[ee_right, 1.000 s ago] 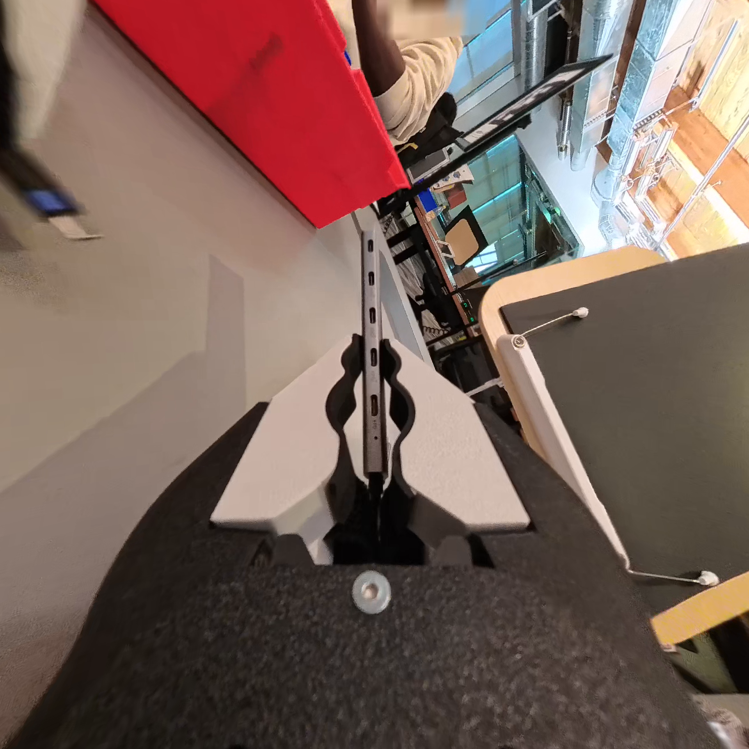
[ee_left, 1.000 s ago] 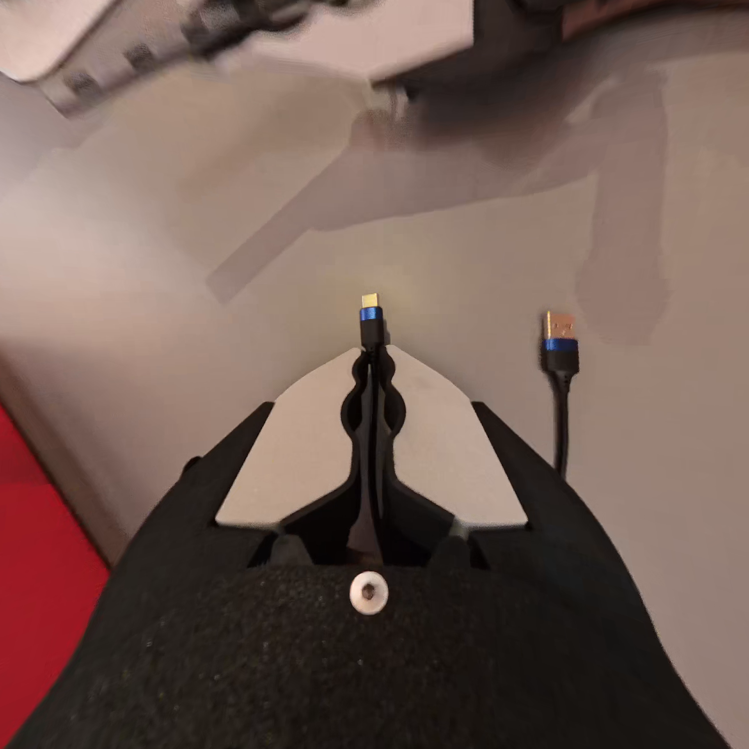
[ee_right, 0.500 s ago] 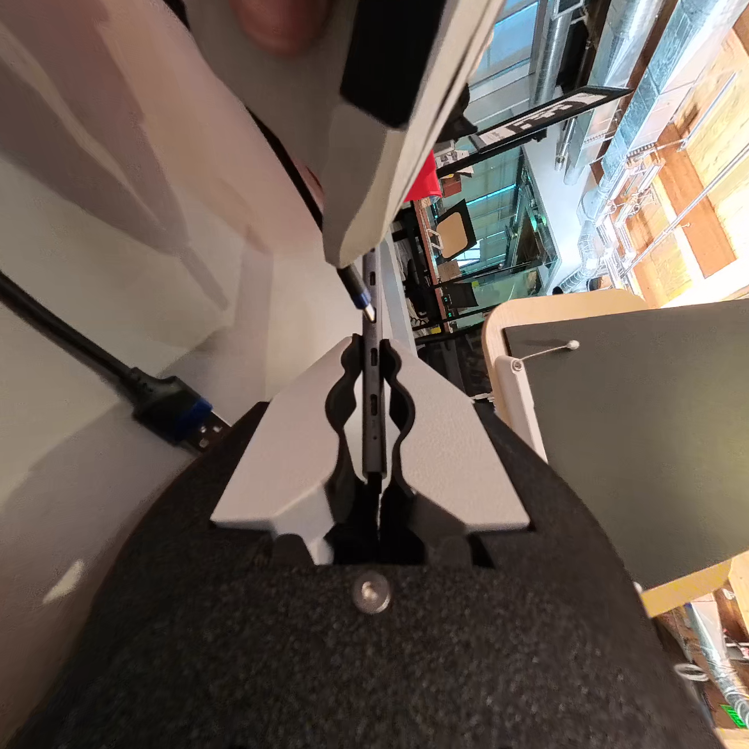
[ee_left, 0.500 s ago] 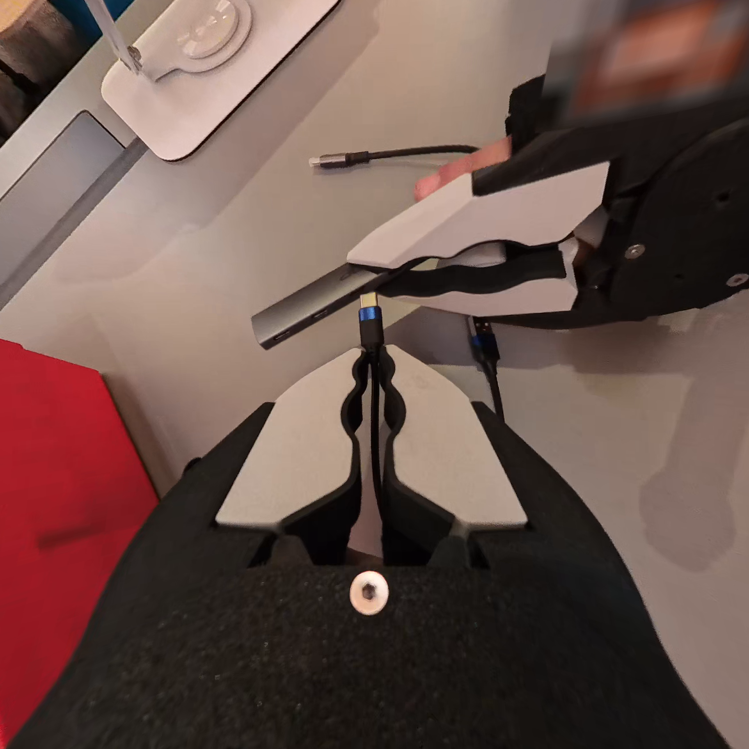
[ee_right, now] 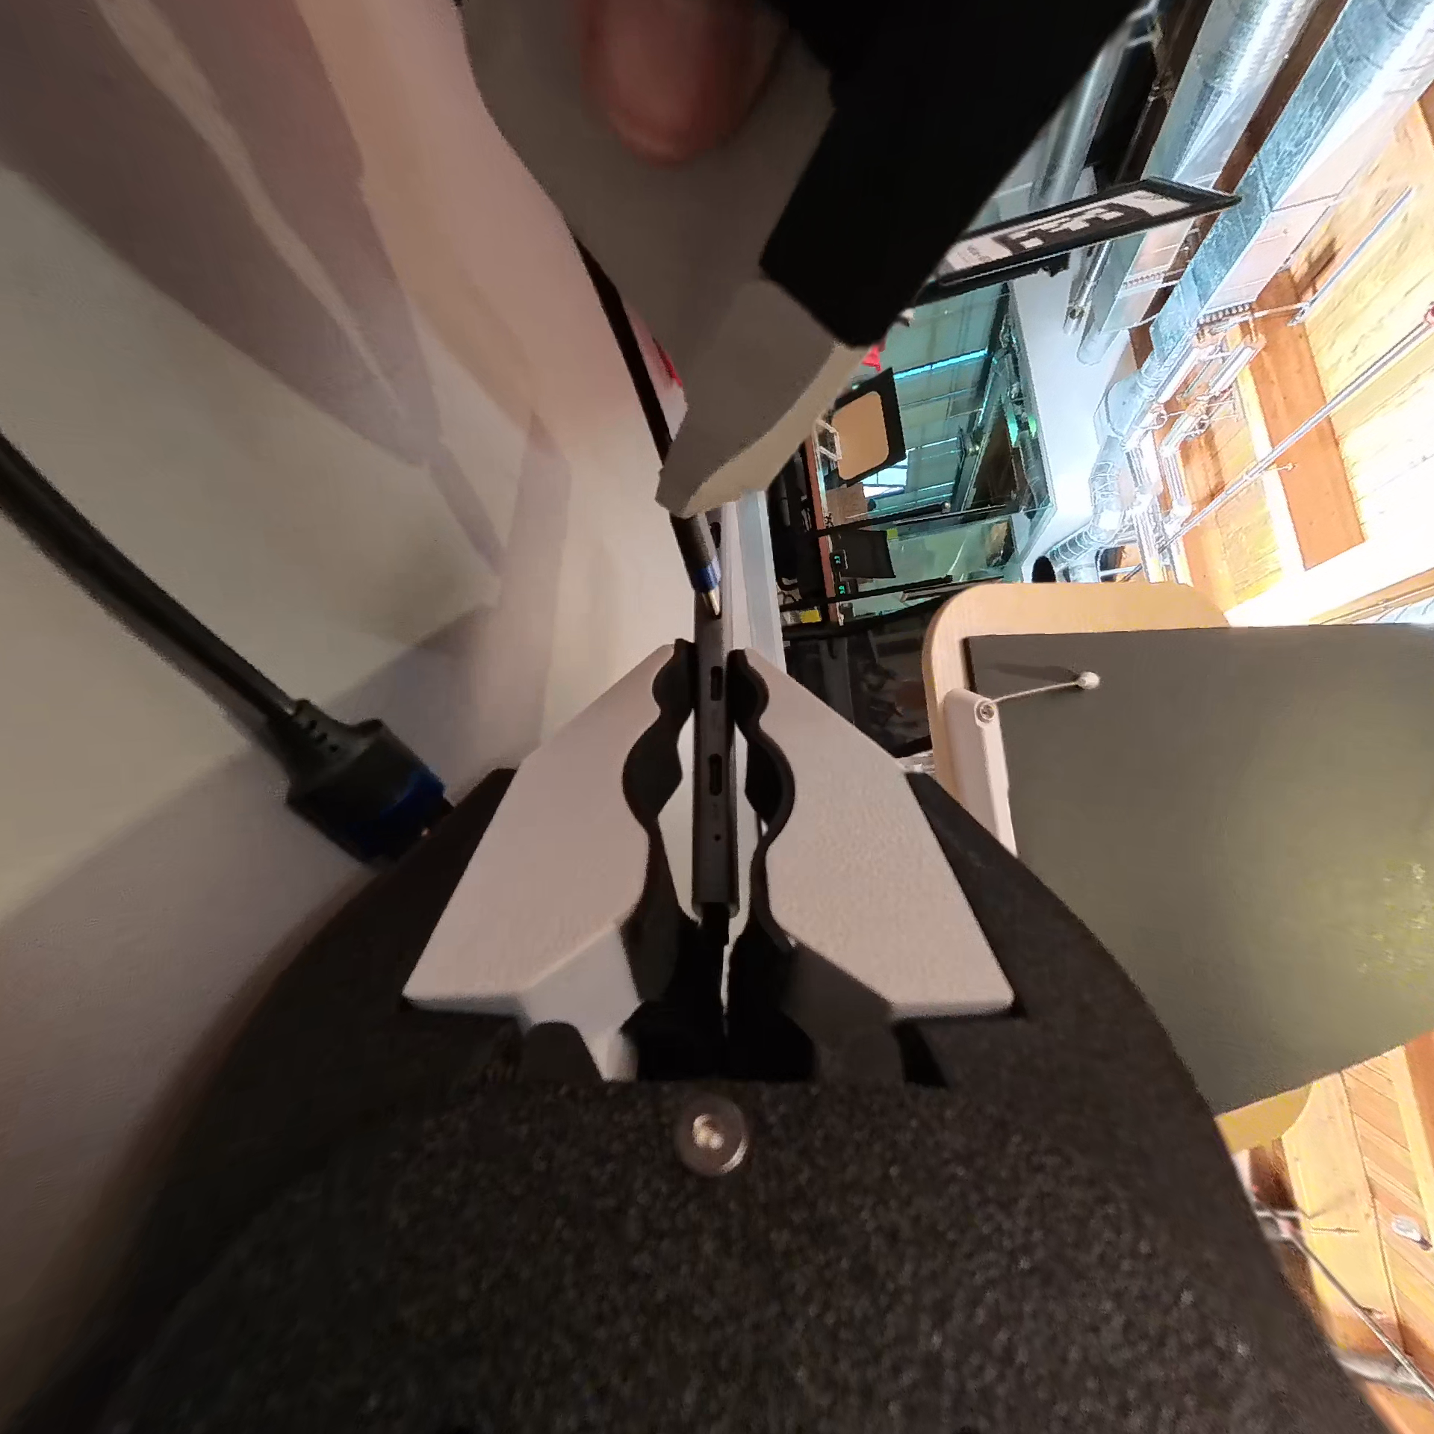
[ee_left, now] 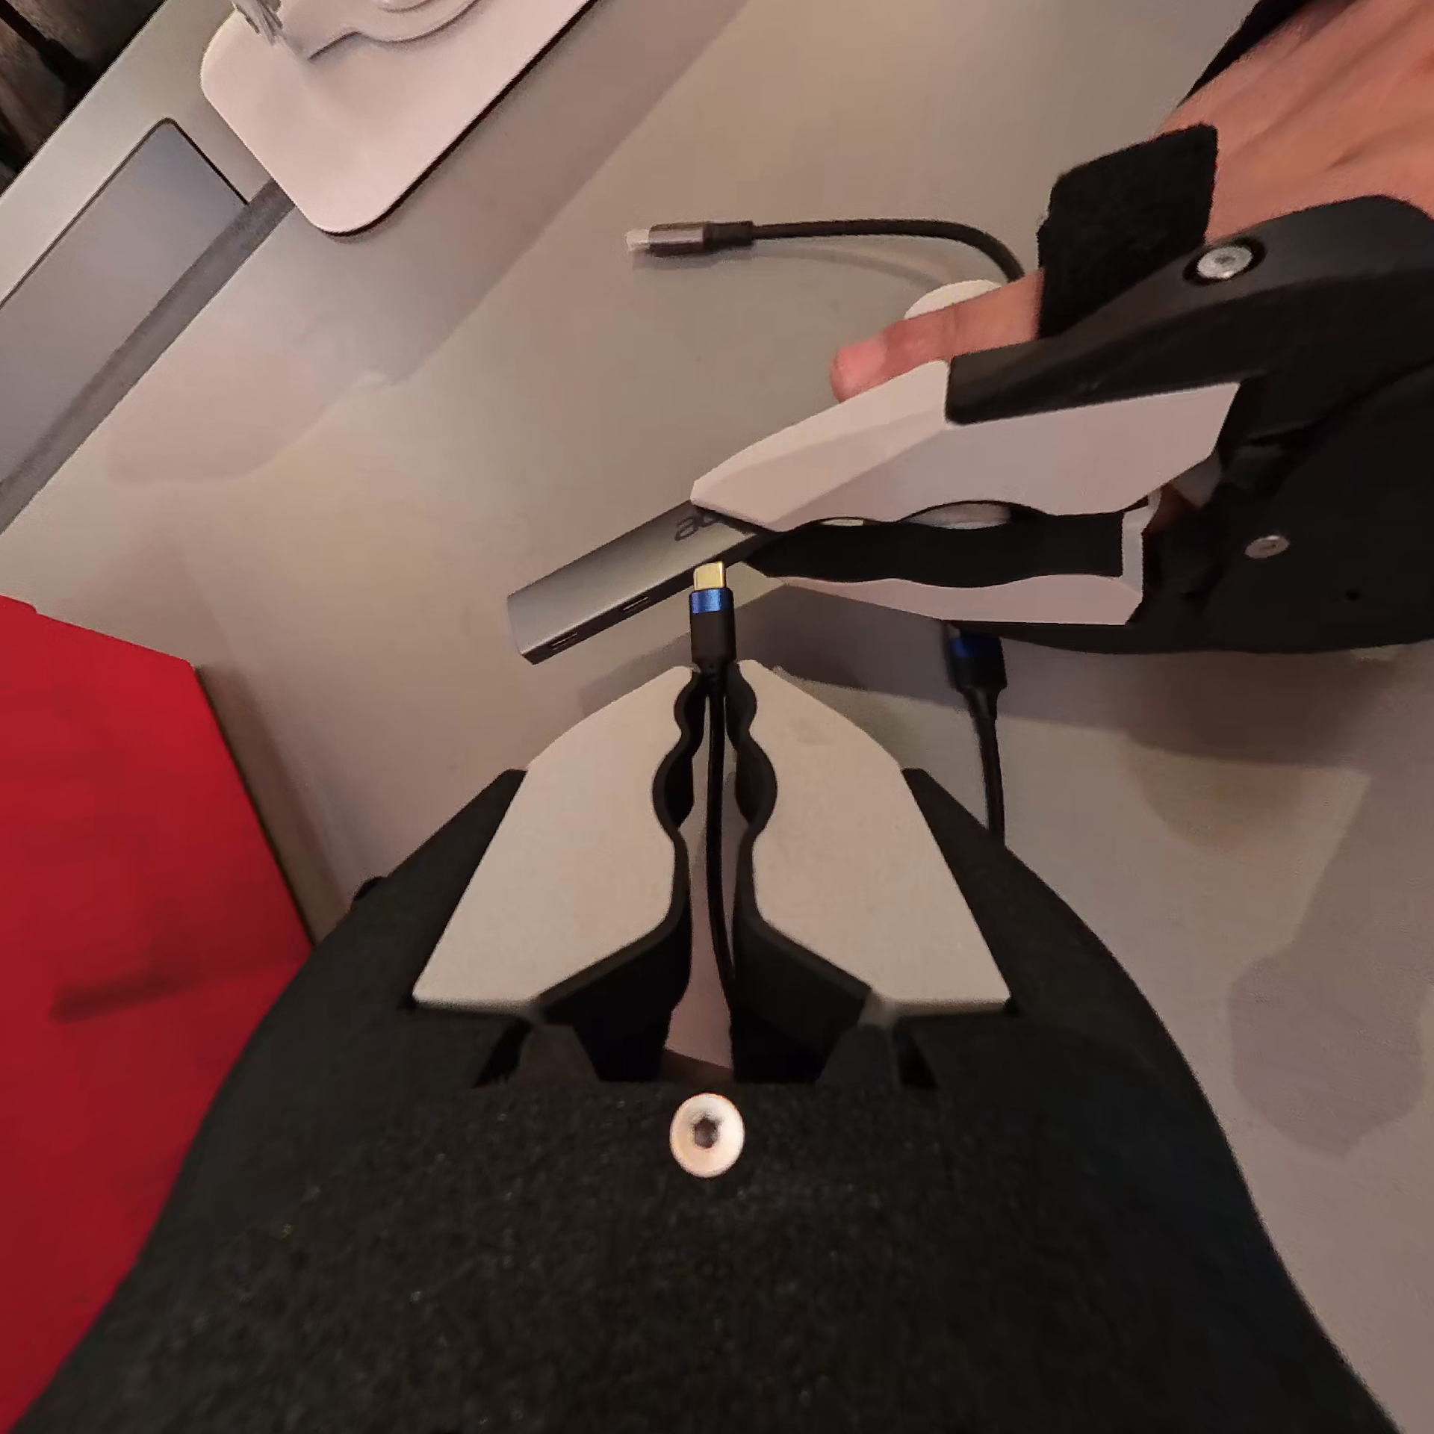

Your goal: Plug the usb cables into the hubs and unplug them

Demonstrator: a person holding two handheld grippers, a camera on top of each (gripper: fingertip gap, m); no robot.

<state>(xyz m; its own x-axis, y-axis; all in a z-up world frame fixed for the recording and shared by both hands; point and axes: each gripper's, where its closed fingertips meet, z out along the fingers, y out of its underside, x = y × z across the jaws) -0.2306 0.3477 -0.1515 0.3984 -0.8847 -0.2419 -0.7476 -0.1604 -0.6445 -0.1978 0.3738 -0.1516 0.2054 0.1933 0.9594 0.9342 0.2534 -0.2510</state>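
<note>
The left gripper (ee_left: 712, 683) is clamped on a black cable (ee_left: 718, 822), which runs up the middle of the left wrist view between the closed fingers. The cable's plug (ee_left: 710, 613), blue-collared with a gold tip, sticks out past the fingertips at frame centre. Its tip sits right at the long edge of a grey hub (ee_left: 621, 590), beside two ports; whether it touches cannot be told.

The right gripper (ee_left: 745, 535) enters from the right of that view, clamped on the hub, which juts out to the left, tilted down. A hand (ee_left: 1164, 233) is strapped to it at upper right.

In the right wrist view the hub (ee_right: 712, 776) stands edge-on between the closed fingers of the right gripper (ee_right: 712, 667), ports facing the camera. The plug (ee_right: 708, 582) comes down from the left gripper at the top and meets the hub's far end.

A second blue-collared plug (ee_left: 970, 652) lies on the grey table (ee_left: 465, 388) under the right gripper. A grey-tipped lead (ee_left: 776, 237) lies at upper centre, a white base (ee_left: 372, 132) at upper left, a red bin (ee_left: 116, 853) at left.
</note>
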